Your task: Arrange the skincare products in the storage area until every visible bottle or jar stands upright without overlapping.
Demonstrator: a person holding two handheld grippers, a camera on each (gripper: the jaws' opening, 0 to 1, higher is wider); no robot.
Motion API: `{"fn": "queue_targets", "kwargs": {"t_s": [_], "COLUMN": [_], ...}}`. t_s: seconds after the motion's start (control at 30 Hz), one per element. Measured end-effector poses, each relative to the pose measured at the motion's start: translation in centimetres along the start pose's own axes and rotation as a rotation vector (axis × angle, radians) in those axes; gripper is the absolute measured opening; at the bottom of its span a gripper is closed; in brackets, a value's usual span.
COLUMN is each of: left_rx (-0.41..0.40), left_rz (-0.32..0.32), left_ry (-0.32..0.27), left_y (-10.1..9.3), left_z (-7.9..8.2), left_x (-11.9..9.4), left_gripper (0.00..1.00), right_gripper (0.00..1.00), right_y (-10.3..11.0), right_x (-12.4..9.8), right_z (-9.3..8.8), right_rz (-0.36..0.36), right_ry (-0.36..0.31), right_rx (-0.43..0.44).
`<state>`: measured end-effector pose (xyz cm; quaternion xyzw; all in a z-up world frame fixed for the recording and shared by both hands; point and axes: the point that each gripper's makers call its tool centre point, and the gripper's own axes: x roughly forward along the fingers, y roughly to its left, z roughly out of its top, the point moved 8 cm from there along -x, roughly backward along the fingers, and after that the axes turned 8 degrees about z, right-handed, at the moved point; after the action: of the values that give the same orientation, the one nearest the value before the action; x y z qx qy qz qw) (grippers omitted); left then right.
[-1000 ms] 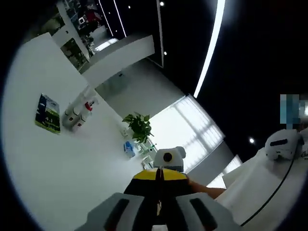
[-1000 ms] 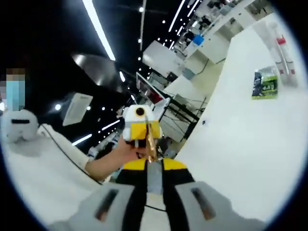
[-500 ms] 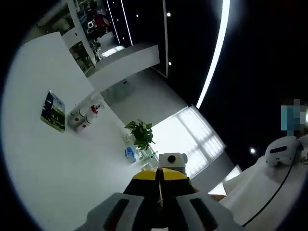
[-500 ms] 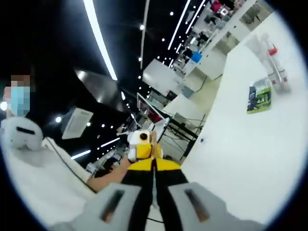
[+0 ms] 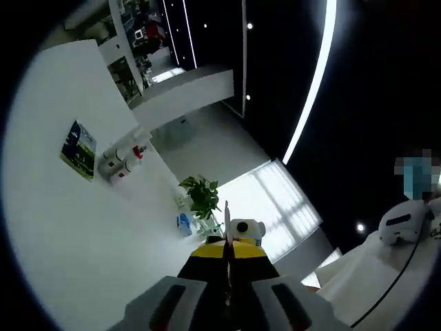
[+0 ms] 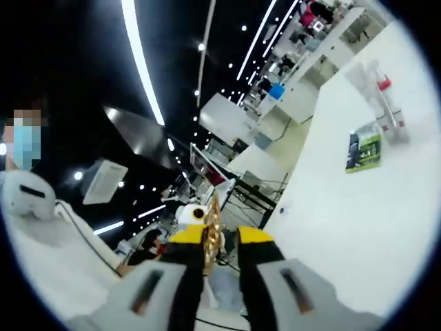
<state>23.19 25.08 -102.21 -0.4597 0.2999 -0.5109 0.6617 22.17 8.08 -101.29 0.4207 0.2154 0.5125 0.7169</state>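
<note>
Both grippers are lifted off the table [image 5: 76, 234], the left gripper [image 5: 226, 276] with jaws pressed together, the right gripper [image 6: 215, 252] pinching perhaps a thin gold thing. The bottles [image 5: 118, 160] lie beside the green packet [image 5: 78, 149] on the table; next, lower and reach them

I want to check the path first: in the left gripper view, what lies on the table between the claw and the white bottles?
Nothing: in the left gripper view, bare white table stretches between the left claw and the white bottles; the green packet lies beside the bottles, off that line.
</note>
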Motion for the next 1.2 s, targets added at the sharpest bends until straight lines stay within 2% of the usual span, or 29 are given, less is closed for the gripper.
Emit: {"fn": "queue_targets", "kwargs": {"t_s": [0.03, 0.1, 0.13, 0.17, 0.2, 0.23, 0.33, 0.37, 0.47, 0.63, 0.73, 0.77, 0.83, 0.97, 1.03, 1.1, 1.2], "left_rx": [0.003, -0.002, -0.004, -0.005, -0.003, -0.001, -0.013, 0.011, 0.038, 0.052, 0.055, 0.043, 0.038, 0.041, 0.057, 0.057, 0.03], "left_rz": [-0.004, -0.011, -0.014, -0.015, -0.006, 0.001, -0.007, 0.002, 0.012, 0.009, 0.021, 0.026, 0.037, 0.042, 0.048, 0.041, 0.045], "left_ry": [-0.014, -0.028, -0.032, -0.033, -0.03, -0.055, -0.006, 0.052, 0.097, 0.135, 0.121, 0.109, 0.094, 0.083, 0.084, 0.079, 0.064], "left_y": [0.0, 0.0, 0.0, 0.0, 0.1, 0.2, 0.2, 0.3, 0.3, 0.4, 0.6, 0.6, 0.7, 0.5, 0.6, 0.7, 0.7], "left_z": [0.2, 0.3, 0.3, 0.2, -0.1, -0.1, -0.3, -0.7, -0.9, -1.1, -0.9, -0.6, -0.3, 0.1, 0.1, 0.1, -0.1], "left_x": [0.1, 0.2, 0.4, 0.5, 0.8, 0.9, 1.1, 1.1, 1.3, 1.1, 0.8, 0.7, 0.7, 1.0, 1.2, 1.2, 1.1], "left_gripper": [0.0, 0.0, 0.0, 0.0, 0.0, 0.01, 0.01, 0.01, 0.01, 0.03, 0.09, 0.13, 0.15, 0.12, 0.04, 0.02, 0.01], "right_gripper": [0.15, 0.13, 0.1, 0.03, 0.01, 0.01, 0.0, 0.0, 0.0, 0.0, 0.0, 0.0, 0.0, 0.0, 0.0, 0.0, 0.0], "right_y": [0.2, 0.1, 0.2, 0.2, 0.2, 0.2, 0.1, 0.0, -0.2, -0.2, -0.2, -0.2, -0.2, -0.3, -0.4, -0.7, -0.7], "right_x": [0.2, 0.5, 0.6, 0.6, 0.5, 0.4, 0.0, -0.4, -0.7, -1.1, -1.2, -1.2, -1.1, -0.5, -0.1, -0.2, -0.2], "right_z": [-0.2, -0.6, -0.6, -0.5, -0.3, -0.2, 0.3, 0.7, 1.1, 1.6, 1.7, 1.7, 1.5, 0.7, 0.3, 0.2, 0.3], "right_rz": [0.022, 0.013, 0.019, 0.025, 0.031, 0.026, 0.023, 0.017, 0.016, 0.037, 0.034, 0.032, 0.031, 0.03, 0.028, 0.006, 0.018], "right_ry": [0.001, -0.01, -0.014, -0.029, -0.044, -0.058, -0.084, -0.101, -0.117, -0.11, -0.101, -0.084, -0.052, 0.019, 0.035, 0.031, 0.025], "right_rx": [0.013, 0.006, 0.007, 0.007, 0.006, 0.015, 0.03, 0.036, 0.045, 0.094, 0.105, 0.112, 0.119, 0.121, 0.118, 0.11, 0.105]}}
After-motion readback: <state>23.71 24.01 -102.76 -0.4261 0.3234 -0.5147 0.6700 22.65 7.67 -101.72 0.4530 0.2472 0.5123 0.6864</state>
